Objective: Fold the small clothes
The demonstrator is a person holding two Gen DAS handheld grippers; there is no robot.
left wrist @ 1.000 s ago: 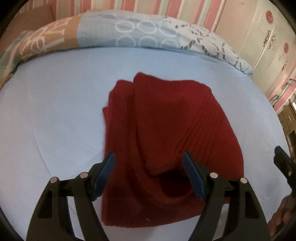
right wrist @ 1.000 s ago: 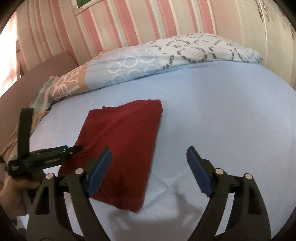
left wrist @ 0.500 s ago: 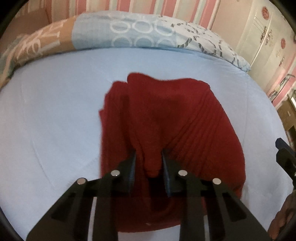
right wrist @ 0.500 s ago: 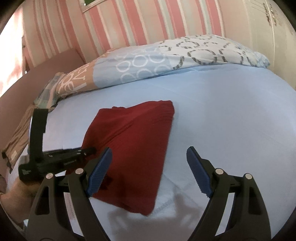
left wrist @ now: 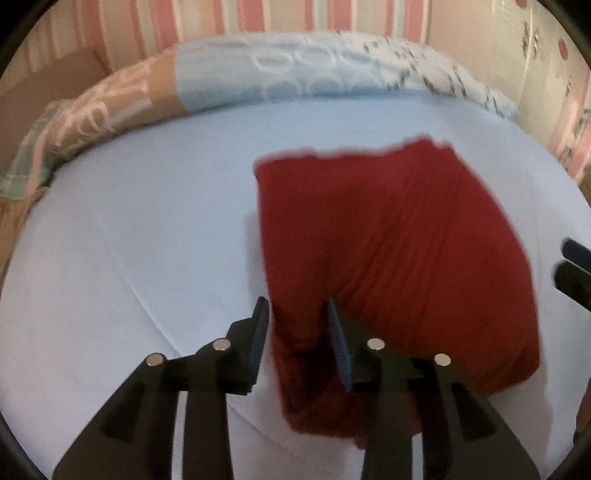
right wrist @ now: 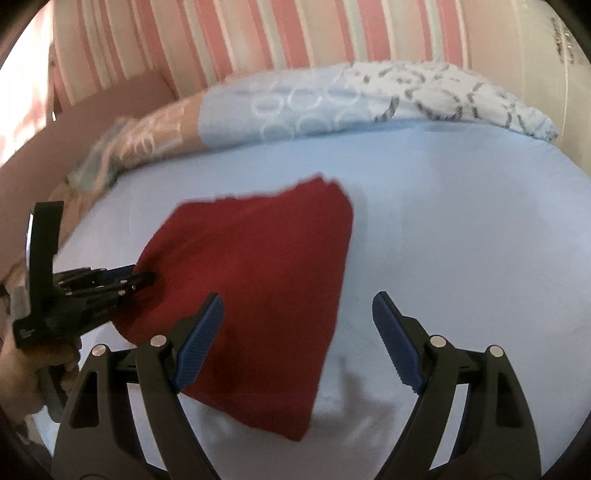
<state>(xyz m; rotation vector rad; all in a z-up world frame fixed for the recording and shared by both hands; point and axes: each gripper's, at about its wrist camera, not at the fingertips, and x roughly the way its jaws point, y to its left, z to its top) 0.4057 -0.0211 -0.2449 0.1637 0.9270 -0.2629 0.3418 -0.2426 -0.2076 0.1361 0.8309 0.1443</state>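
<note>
The red knit garment (left wrist: 391,266) lies folded on the pale blue bed sheet (left wrist: 129,240), roughly in the middle of the bed, its ribbed top layer flat and its far edge toward the patterned duvet (left wrist: 295,77). My left hand-held gripper (left wrist: 297,341) has its fingers drawn in on a bunched fold at the garment's near left edge, the cloth pinched between the blue pads (left wrist: 338,345). From my right wrist view the same garment (right wrist: 258,280) shows as a slanted red panel, with the left hand-held gripper (right wrist: 142,278) biting its left corner. My right hand-held gripper (right wrist: 295,341) hangs just above the garment's near edge with its fingers spread wide, gripping nothing. Beyond the duvet stands a pink striped wall (right wrist: 258,33).
</note>
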